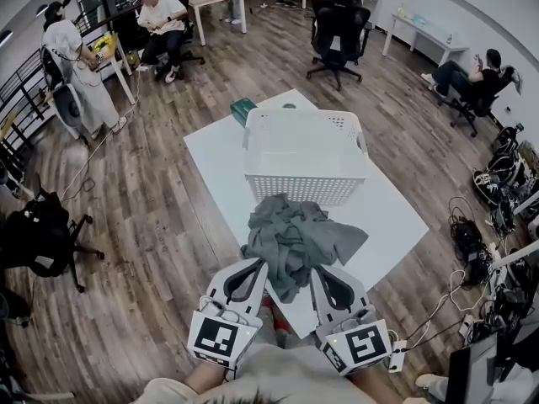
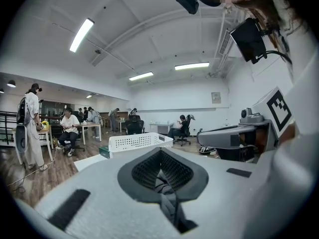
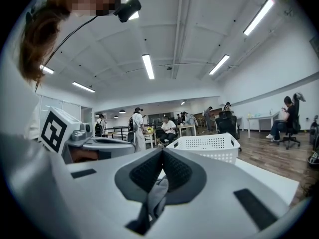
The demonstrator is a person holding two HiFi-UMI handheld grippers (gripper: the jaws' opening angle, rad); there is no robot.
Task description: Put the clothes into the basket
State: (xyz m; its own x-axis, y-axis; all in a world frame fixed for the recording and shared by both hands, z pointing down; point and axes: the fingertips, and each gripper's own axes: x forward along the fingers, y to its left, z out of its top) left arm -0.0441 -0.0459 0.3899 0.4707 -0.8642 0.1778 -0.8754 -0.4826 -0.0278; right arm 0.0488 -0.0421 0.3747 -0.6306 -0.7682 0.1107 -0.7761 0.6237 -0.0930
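A crumpled grey garment hangs above the near part of the white table, held between both grippers. My left gripper is shut on its left side, with grey cloth pinched between the pads. On the garment's right side my right gripper is shut too, cloth caught between its jaws. The white perforated laundry basket stands on the table just beyond the garment; it also shows ahead as a basket in the left gripper view and as a basket in the right gripper view.
A small green box lies at the table's far left corner. Office chairs and several seated and standing people are around the room. Cables and gear clutter the floor at the right; a dark chair stands at the left.
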